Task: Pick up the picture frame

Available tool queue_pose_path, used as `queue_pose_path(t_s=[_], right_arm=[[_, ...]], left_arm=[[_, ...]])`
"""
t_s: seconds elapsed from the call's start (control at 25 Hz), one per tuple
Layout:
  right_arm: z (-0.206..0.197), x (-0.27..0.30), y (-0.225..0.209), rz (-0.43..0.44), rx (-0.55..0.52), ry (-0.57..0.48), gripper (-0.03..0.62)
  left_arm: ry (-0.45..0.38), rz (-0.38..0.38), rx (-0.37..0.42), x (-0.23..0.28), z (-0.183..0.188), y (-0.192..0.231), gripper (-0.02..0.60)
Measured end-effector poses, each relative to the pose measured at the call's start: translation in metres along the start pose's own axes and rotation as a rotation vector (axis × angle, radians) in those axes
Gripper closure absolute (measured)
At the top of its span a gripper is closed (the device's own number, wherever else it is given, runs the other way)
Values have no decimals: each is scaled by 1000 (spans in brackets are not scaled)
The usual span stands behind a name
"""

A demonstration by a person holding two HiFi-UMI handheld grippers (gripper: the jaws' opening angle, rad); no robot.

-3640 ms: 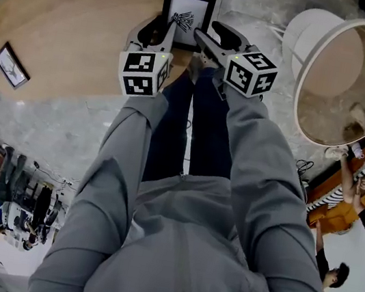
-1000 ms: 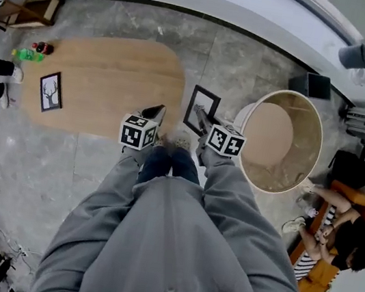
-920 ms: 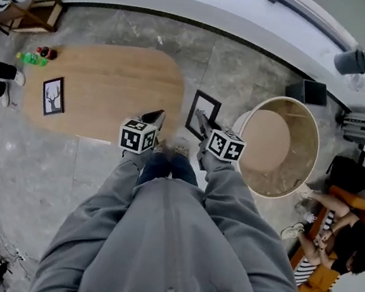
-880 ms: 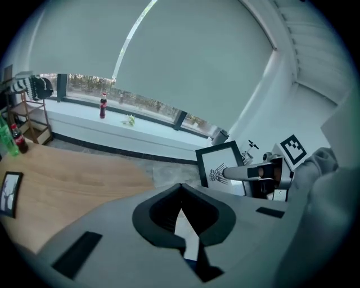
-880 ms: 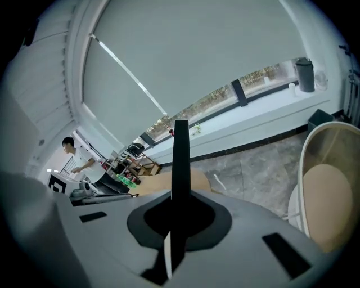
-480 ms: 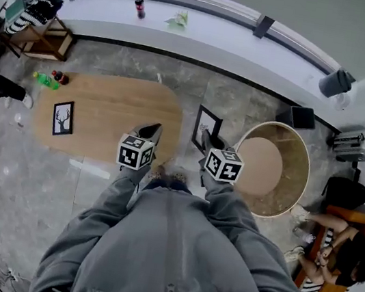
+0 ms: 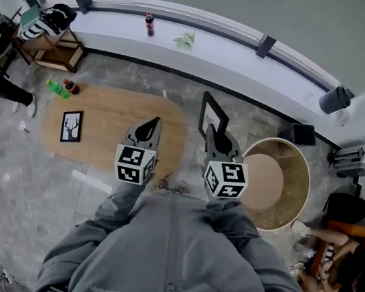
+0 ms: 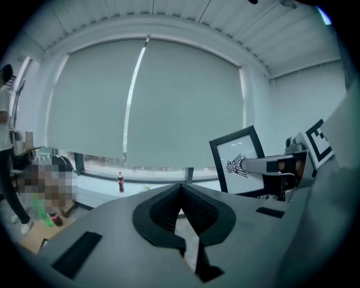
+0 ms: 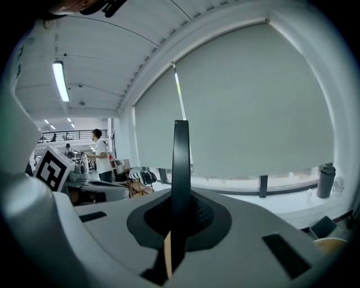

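From the head view, the right gripper [image 7: 212,137] held the black picture frame [image 7: 213,115] upright by its lower edge, lifted clear above the floor beside the oval wooden table [image 7: 112,113]. The left gripper [image 7: 149,126] hung alongside, apart from the frame. A second small frame [image 7: 71,125] lay on the table.

In the left gripper view, the jaws were clenched together on nothing, with the frame off to the right.

In the right gripper view, the jaws gripped the frame, seen edge-on.
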State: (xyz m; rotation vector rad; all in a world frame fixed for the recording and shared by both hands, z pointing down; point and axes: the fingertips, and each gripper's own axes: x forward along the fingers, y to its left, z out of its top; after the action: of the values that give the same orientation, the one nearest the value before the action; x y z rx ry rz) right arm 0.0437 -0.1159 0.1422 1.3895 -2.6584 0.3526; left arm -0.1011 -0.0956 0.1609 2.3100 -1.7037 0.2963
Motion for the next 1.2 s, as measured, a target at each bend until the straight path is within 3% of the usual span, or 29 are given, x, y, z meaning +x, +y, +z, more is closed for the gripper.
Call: queue_pose_path(t_s=[0.24, 0.52, 1.2], right_arm=[[51, -20, 26, 31, -71, -121, 557], [84, -40, 32, 36, -145, -200, 557], [76, -42, 15, 80, -148, -193, 557]], left_arm=[[-135, 21, 33, -31, 54, -10, 565], [-232, 30, 86, -55, 92, -34, 565], [-240, 8, 88, -36, 88, -71, 565]])
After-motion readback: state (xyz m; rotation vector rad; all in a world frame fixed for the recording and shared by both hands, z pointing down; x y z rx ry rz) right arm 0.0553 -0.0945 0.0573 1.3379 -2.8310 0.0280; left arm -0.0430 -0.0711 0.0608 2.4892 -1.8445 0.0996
